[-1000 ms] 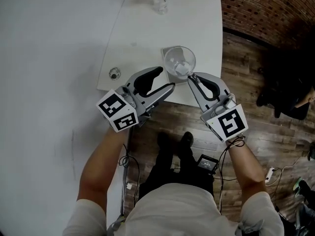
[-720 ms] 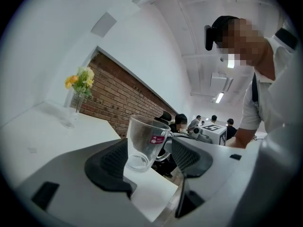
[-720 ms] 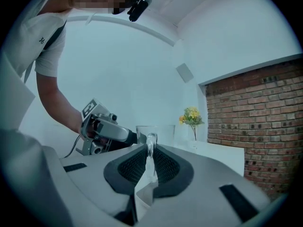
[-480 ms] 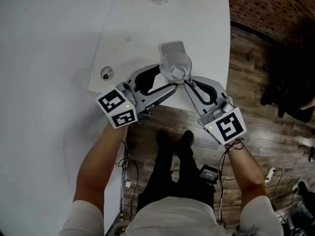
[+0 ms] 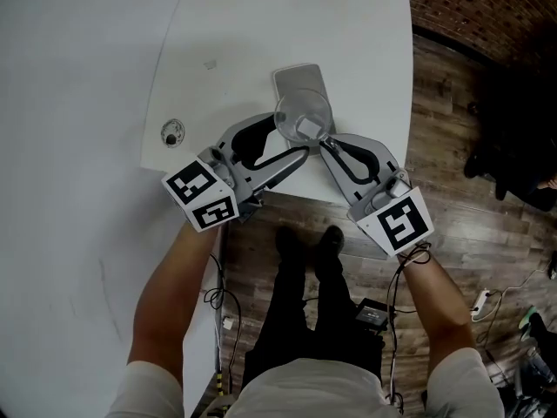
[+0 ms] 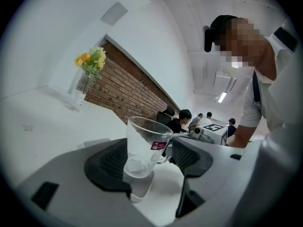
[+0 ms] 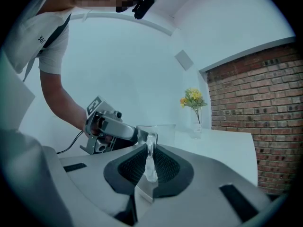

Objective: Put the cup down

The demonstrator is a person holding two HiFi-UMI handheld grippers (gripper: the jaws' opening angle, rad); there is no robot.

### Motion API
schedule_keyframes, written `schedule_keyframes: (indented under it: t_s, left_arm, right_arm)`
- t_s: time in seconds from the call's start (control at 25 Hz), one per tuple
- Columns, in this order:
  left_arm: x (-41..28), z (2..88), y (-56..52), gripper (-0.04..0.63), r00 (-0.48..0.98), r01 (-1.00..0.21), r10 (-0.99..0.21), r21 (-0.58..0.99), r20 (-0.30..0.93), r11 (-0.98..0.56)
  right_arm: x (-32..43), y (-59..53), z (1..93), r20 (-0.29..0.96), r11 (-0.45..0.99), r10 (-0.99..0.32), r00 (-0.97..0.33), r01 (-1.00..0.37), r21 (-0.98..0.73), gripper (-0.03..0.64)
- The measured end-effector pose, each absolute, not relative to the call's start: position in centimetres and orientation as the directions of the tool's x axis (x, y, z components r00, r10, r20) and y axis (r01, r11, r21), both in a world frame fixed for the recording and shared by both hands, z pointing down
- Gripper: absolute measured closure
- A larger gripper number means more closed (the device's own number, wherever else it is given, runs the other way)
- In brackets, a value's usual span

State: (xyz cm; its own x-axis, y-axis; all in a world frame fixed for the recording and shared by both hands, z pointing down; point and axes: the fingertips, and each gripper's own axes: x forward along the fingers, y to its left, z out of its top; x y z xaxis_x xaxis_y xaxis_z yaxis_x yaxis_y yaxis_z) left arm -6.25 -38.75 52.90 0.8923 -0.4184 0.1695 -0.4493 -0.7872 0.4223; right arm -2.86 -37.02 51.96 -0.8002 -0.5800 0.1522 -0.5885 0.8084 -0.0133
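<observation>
1. Two grippers meet at the near edge of a white table (image 5: pixel 261 33) in head view. A glass cup (image 5: pixel 303 117) stands upright btwn them, over the near end of a grey mat (image 5: pixel 298 77); can't tell if its base touches. L gripper (image 5: pixel 294 138) has just been opening: jaws wide, cup btwn them, not clamped. R gripper (image 5: pixel 325 144) is closed on the cup's handle. The table has a cable hole (image 5: pixel 172 132) near its left edge. Wood-plank floor (image 5: pixel 452 207) lies below & to the right, w/ a black adapter (image 5: pixel 372 313) & cables on it. Brick wall (image 5: pixel 487 11) is at top right.
2. L gripper view: the cup sits btwn the wide-apart pads, nearer the left one, w/ a gap on the handle side. A flower vase (image 6: pixel 78 86) stands at the table's far end w/ the brick wall behind. Seated people (image 6: pixel 183 119) & ceiling lights (image 6: pixel 221 97) are in the bg.
3. R gripper view: both pads pinch the thin glass handle (image 7: pixel 150 155). The vase is on the table, brick is to the right, and a plain white wall (image 7: pixel 118 65) is on the left.
</observation>
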Motion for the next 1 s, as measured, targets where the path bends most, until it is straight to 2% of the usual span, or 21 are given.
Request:
schedule_keyframes:
  t_s: [1.0]
  left_arm:
    - [-5.7, 54.6, -38.4, 0.307, 0.893, -0.449, -0.405, 0.433, 0.195, -0.782]
  right_arm:
    - [-2.3, -36.6, 54.8, 0.191, 0.804, -0.583, -0.79, -0.595, -0.003, 0.581]
